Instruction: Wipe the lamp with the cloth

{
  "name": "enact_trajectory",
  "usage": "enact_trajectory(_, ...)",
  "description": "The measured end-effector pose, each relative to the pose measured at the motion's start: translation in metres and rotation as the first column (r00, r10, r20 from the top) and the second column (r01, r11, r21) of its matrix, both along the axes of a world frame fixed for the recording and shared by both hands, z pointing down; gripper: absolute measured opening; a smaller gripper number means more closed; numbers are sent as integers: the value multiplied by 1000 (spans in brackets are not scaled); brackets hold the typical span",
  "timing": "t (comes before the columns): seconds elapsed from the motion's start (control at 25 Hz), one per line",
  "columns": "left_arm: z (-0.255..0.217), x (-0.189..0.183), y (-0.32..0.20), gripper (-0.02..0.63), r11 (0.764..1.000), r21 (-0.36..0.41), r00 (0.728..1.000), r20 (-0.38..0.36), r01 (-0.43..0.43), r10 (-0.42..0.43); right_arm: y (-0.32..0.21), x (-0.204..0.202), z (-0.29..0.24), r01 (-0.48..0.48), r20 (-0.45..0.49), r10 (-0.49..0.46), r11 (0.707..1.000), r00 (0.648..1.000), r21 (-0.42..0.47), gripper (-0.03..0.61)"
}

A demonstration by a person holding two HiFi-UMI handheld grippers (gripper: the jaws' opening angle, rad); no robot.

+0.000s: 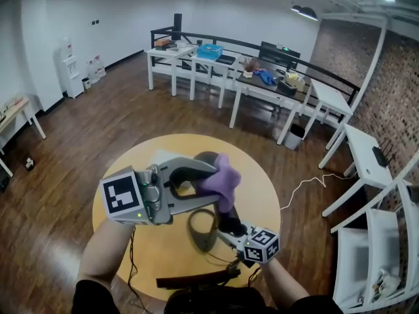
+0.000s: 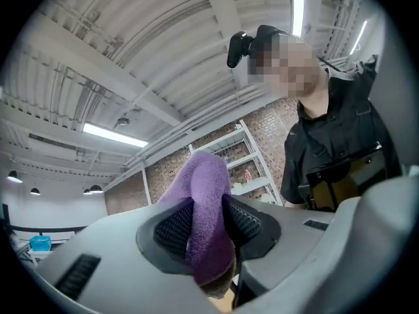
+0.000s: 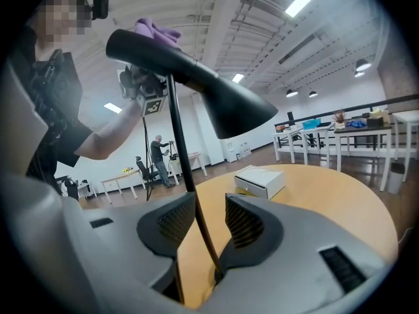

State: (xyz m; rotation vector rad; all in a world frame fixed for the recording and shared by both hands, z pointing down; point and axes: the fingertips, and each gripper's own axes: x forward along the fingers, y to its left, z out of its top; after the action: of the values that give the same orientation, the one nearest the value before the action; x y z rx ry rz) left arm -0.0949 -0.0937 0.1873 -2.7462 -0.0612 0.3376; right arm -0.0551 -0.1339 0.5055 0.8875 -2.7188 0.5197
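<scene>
A purple cloth (image 1: 222,177) is clamped in my left gripper (image 1: 213,178), which is raised over the round table. In the left gripper view the cloth (image 2: 203,195) bulges up between both pads, and that gripper (image 2: 208,224) is shut on it. In the right gripper view the cloth (image 3: 157,28) rests on top of the black lamp shade (image 3: 216,97). The thin lamp stem (image 3: 178,136) runs down between the jaws of my right gripper (image 3: 204,218), close to the left pad with a gap on the other side. In the head view that gripper (image 1: 227,231) sits low by the lamp's ring base (image 1: 201,231).
A white box (image 3: 260,180) lies on the round wooden table (image 1: 262,188). White tables (image 1: 262,90) with clutter line the back rail, more stand at the right. A white cable (image 1: 304,183) trails on the floor. A person (image 3: 159,152) stands far off.
</scene>
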Motion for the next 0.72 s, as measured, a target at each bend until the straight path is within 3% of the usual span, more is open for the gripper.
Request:
enact_trajectory(0.2,27,14,-20,124,997,21,994,76,71,-73,0,5,0,-16,-4,16,1000,1000,-4,150)
enact_trajectory(0.36,45,19,-48,123,994,-47,987,130,98,-91,2,9,-2,-28,3,28,1000,1000,-3,150)
enact_trajectory(0.52,66,23,-84,123,984,-66,970,193,164,-149,1,16,5,-43,2,43,999,999,-11,150)
enact_trajectory(0.72,81,30,-122,123,974,-136,945,297,182,-135,1,21,8,-59,5,60,998,998,-20,150)
